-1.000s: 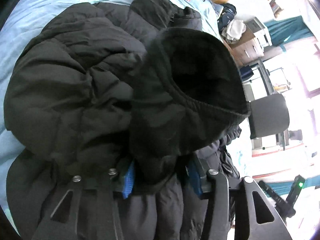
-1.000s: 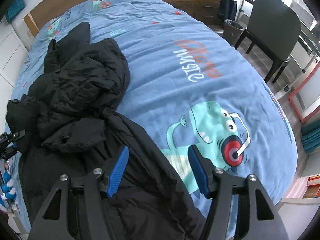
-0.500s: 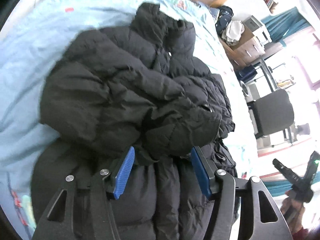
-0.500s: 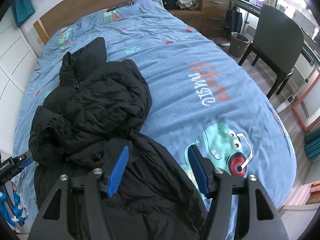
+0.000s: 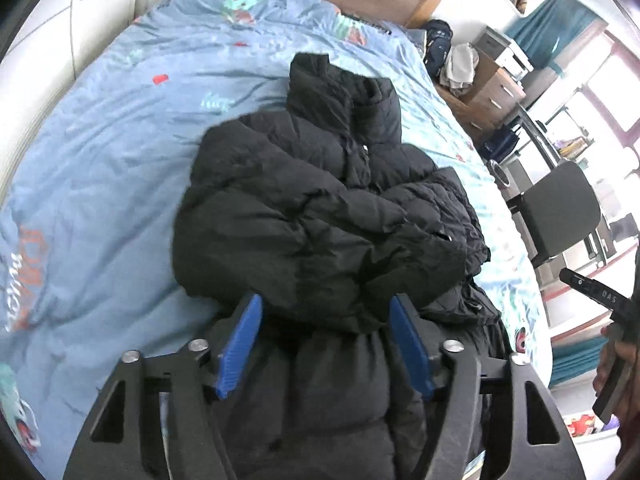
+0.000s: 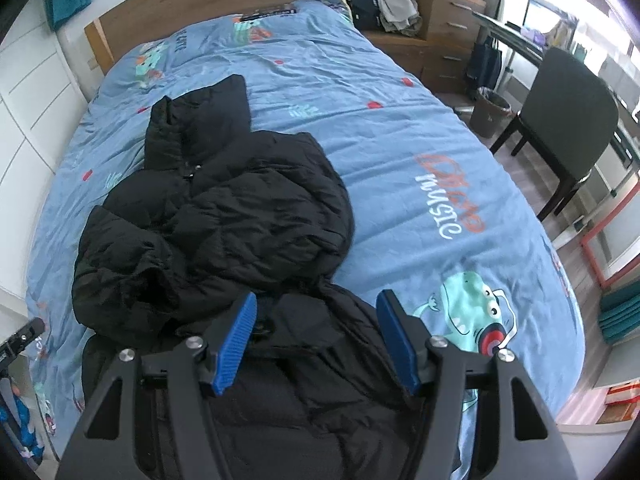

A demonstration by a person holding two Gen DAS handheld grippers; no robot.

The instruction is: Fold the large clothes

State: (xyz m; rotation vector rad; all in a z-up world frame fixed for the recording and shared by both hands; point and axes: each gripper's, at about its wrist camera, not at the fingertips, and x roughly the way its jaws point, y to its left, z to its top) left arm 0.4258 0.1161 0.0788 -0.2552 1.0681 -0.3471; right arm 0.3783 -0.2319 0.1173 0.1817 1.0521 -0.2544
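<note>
Black puffer jacket (image 5: 320, 216) heaped mid-bed (image 6: 400, 128), sleeves folded across. Your left gripper (image 5: 326, 344) fingers just opening, nothing between; right gripper (image 6: 316, 340) fingers apart, empty. Risk: puffy sleeves spring open, lower half bunches.

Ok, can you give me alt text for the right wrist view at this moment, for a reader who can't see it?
A black puffer jacket lies bunched, sleeves folded in, on a blue cartoon-print bedspread, collar toward the wooden headboard. The right gripper hangs open above the jacket's lower half, holding nothing. A dark chair stands beside the bed.
</note>
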